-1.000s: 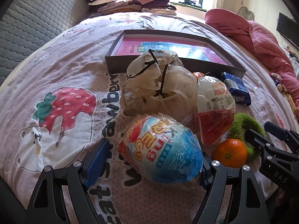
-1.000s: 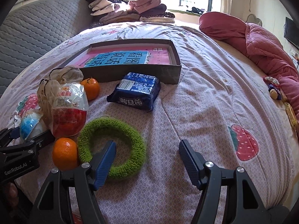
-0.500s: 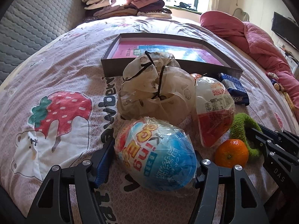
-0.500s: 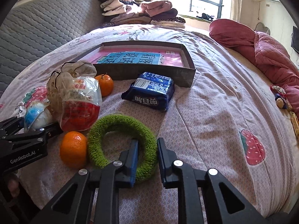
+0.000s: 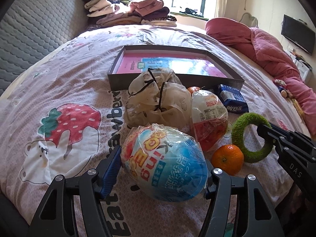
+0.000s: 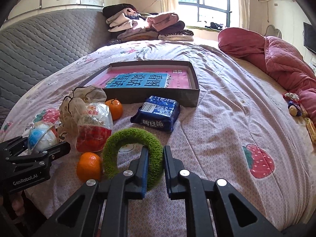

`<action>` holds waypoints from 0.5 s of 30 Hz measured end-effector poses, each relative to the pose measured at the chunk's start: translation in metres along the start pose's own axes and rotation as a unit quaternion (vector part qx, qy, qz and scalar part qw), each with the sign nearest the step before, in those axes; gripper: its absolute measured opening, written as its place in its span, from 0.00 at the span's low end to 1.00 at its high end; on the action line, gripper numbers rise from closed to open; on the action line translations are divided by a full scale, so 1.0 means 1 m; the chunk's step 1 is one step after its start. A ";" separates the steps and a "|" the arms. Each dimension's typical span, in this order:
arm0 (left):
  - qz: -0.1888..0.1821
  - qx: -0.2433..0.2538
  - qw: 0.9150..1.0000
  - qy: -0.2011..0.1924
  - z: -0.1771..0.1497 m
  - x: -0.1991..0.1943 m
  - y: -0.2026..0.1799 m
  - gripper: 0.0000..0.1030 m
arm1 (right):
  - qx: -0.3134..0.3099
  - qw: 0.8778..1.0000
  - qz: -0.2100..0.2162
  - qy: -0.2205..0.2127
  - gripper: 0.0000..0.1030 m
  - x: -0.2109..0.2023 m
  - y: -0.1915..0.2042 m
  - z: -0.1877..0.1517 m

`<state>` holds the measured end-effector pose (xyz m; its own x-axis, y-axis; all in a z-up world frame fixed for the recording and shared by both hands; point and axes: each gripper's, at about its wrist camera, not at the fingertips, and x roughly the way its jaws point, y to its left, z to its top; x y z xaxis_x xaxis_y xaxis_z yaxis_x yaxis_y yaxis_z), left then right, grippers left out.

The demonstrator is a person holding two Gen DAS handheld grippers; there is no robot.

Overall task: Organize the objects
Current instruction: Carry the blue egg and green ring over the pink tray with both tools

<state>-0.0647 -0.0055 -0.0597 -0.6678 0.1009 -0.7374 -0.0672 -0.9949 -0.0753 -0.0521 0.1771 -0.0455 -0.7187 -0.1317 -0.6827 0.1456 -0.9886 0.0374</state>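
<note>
A blue and white toy egg in clear wrap [image 5: 167,169] lies on the bedspread, and my left gripper [image 5: 161,161] is shut on it with both pads pressed against its sides. My right gripper [image 6: 156,152] is shut on the near rim of a fuzzy green ring [image 6: 126,136]. The ring stands tilted, its near side raised off the bed. In the left wrist view the green ring [image 5: 241,122] hangs from the right gripper's black fingers [image 5: 266,132]. A mandarin [image 6: 88,165] sits between the two grippers.
A red and white wrapped egg [image 5: 209,116], a beige drawstring bag [image 5: 156,98], a second mandarin [image 6: 114,108] and a blue biscuit pack [image 6: 158,114] lie before a shallow grey box [image 6: 195,96] holding a book. Pink quilt [image 6: 276,59] at right, folded clothes [image 6: 148,27] behind.
My right gripper closed on the green ring's near rim and tipped the ring up. My left gripper closed from wide open onto the blue egg.
</note>
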 end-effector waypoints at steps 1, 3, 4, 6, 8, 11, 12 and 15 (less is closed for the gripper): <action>0.000 -0.001 1.000 -0.002 0.001 -0.002 0.000 0.65 | 0.002 1.000 -0.001 -0.003 0.14 -0.001 -0.001 0.001; 0.002 -0.002 1.000 -0.007 0.002 -0.006 0.000 0.65 | 0.007 1.000 -0.002 -0.009 0.14 -0.005 -0.003 0.001; 0.003 -0.001 1.000 -0.009 0.002 -0.008 0.000 0.65 | 0.009 1.000 -0.002 -0.013 0.14 -0.007 -0.005 0.002; 0.004 -0.002 1.000 -0.013 0.004 -0.011 -0.001 0.66 | 0.012 1.000 -0.003 -0.021 0.14 -0.011 -0.007 0.004; 0.004 0.000 1.000 -0.018 0.007 -0.015 -0.002 0.66 | 0.011 1.000 -0.004 -0.027 0.14 -0.014 -0.007 0.006; 0.003 0.003 1.000 -0.026 0.012 -0.020 -0.005 0.66 | 0.010 0.999 -0.002 -0.033 0.14 -0.017 -0.006 0.010; 0.003 0.004 1.000 -0.027 0.013 -0.021 -0.006 0.66 | 0.011 0.999 -0.001 -0.035 0.14 -0.018 -0.006 0.012; -0.001 0.008 1.000 -0.028 0.016 -0.021 -0.009 0.66 | 0.007 0.999 -0.004 -0.043 0.14 -0.021 -0.006 0.018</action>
<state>-0.0617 0.0018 -0.0323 -0.7076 0.1032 -0.6991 -0.0806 -0.9946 -0.0652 -0.0504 0.1841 -0.0180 -0.7753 -0.1297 -0.6182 0.1317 -0.9904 0.0426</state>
